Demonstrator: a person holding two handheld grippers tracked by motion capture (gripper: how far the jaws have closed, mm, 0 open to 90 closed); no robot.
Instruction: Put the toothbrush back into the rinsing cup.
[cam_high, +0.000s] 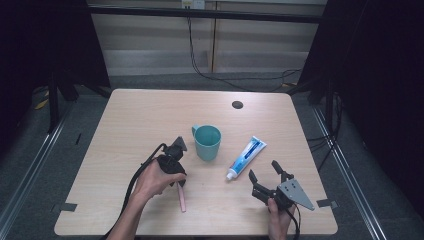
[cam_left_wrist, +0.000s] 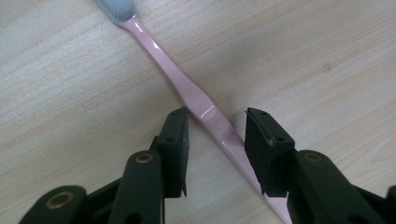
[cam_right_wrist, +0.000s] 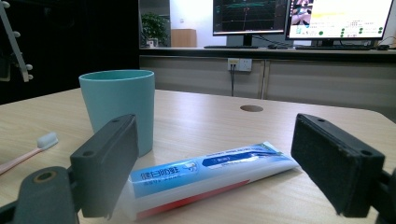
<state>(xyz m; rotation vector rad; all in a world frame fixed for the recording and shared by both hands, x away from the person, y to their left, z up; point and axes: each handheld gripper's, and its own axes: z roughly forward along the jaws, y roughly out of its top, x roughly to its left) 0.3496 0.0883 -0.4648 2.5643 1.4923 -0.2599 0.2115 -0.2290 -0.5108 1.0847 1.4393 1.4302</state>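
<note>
The left gripper is taking the pink toothbrush near the table's front edge, its jaws still apart around the handle and needing to clamp it, while the right gripper waits wide open by the toothpaste tube.

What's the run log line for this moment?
left hand-held gripper: straddling pink toothbrush, not clamped | right hand-held gripper: open, facing toothpaste tube | cup: upright

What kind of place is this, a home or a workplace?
Probably a lab or office: monitors showing graphs stand on a counter behind the table, cables run along the floor, and dark curtains flank the table.
</note>
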